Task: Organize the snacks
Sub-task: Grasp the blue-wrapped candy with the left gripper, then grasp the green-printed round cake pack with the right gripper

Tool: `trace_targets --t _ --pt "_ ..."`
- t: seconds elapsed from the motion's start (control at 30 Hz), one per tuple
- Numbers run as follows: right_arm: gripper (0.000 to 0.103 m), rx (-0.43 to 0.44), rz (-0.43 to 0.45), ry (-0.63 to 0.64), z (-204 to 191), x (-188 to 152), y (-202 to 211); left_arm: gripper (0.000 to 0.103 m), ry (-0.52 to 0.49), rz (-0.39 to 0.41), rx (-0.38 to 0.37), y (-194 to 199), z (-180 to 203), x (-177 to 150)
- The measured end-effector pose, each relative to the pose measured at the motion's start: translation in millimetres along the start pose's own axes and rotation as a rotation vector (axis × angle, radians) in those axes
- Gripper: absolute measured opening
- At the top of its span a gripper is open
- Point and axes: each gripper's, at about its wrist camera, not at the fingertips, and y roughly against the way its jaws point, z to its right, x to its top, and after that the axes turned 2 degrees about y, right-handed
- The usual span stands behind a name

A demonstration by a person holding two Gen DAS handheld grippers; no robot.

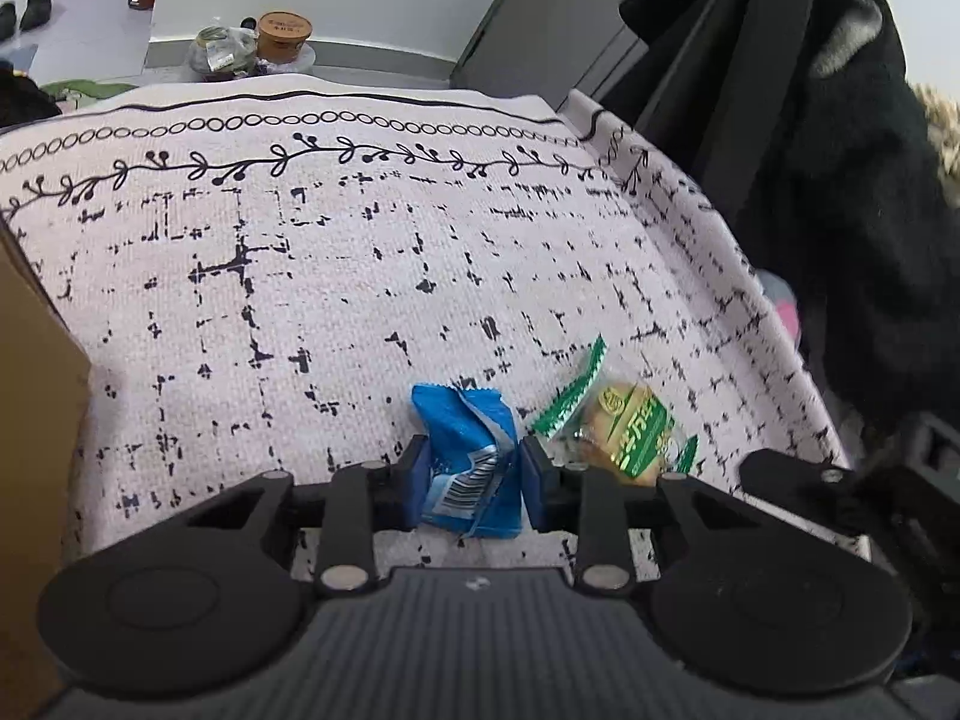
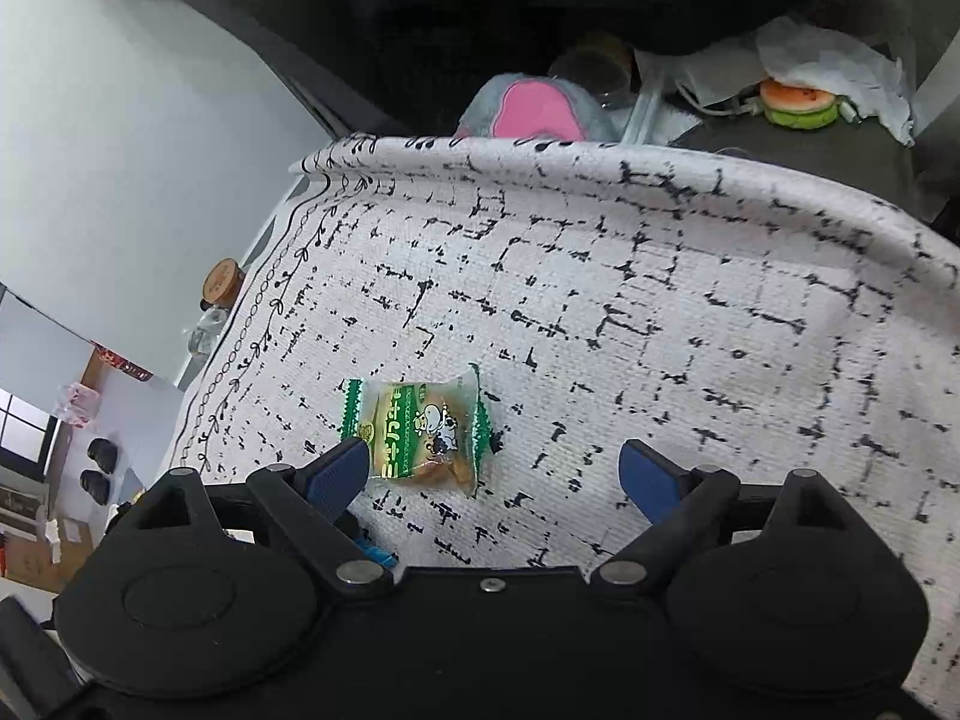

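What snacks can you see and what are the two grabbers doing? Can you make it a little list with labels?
surface: white cloth with black marks
snack 1: blue packet, crumpled, barcode showing
snack 2: green-edged clear packet with a cow picture, lying flat on the cloth
left gripper: shut on the blue packet
right gripper: open, holding nothing; its left finger is at the green-edged packet's edge
beside the cloth: cardboard box on the left
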Motion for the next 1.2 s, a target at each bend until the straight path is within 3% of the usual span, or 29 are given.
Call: trace_targets --t 0.7,0.83,1.07,1.17,1.2 --pt "0.098 -0.037 0.021 0.057 -29 -2 -39 0.028 0.088 0.063 0.014 15 -22 10" --pt "0.103 -0.067 0.029 0.068 -36 2 -47 0.028 0.112 0.074 0.023 16 -28 12" --pt "0.103 -0.157 0.016 0.18 -56 2 -59 0.028 0.136 0.088 0.031 16 -33 14" --pt "0.092 -0.218 0.007 0.219 -60 1 -62 0.028 0.142 0.089 0.033 16 -35 14" --pt "0.082 -0.238 0.011 0.239 -62 0 -62 0.028 0.143 0.09 0.033 16 -35 14"
